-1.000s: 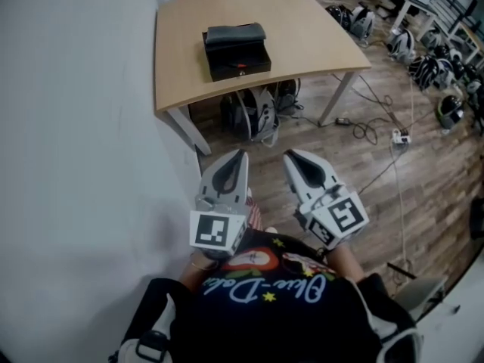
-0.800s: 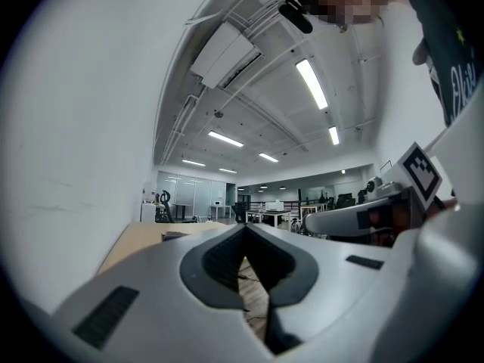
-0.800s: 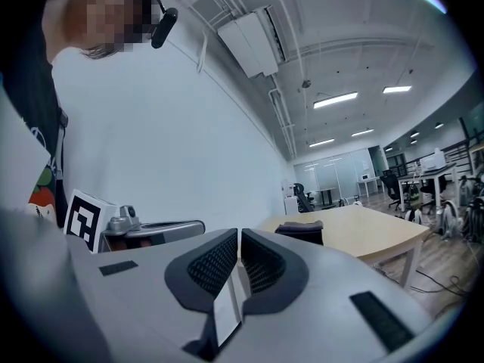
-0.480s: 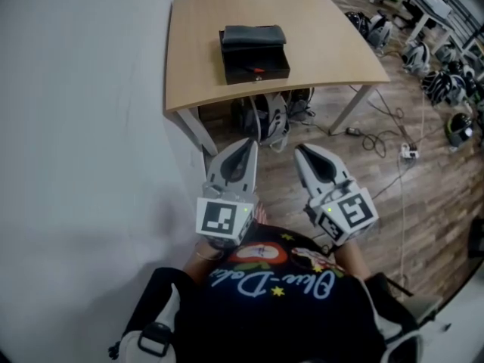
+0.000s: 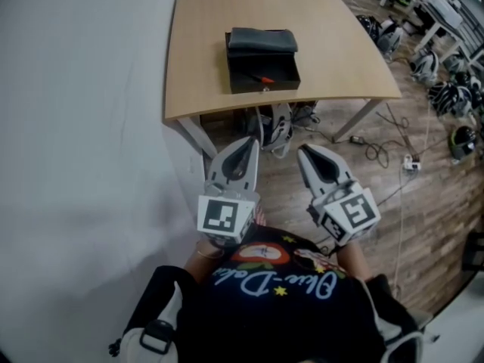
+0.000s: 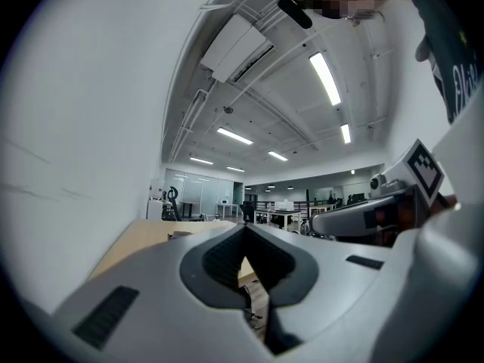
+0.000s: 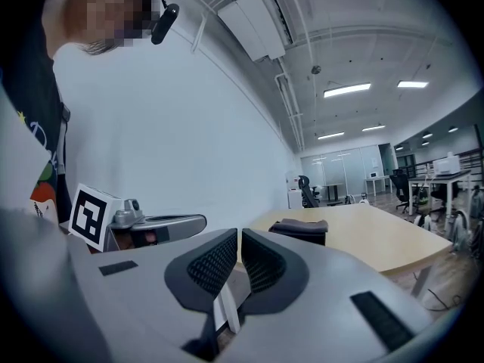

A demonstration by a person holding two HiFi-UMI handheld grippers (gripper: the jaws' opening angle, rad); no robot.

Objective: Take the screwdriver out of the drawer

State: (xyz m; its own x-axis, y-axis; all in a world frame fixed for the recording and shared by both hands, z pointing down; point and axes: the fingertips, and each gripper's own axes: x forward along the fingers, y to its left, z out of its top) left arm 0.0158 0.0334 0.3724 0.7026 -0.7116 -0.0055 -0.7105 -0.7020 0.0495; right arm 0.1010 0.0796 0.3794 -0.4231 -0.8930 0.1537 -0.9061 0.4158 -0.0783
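Table (image 5: 204, 66) at the top holds an open black drawer (image 5: 281, 83). Shirt (image 5: 280, 320) at the bottom has curly writing, too hard to read. Left gripper (image 5: 245, 142) and right gripper (image 5: 303, 152) are pressed together, holding nothing. Red screwdriver (image 5: 264, 79) lies in the drawer.

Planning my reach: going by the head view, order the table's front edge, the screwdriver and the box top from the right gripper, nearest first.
1. Table's front edge, straight ahead of the right gripper.
2. Screwdriver, in the open drawer.
3. Box top, behind the drawer.
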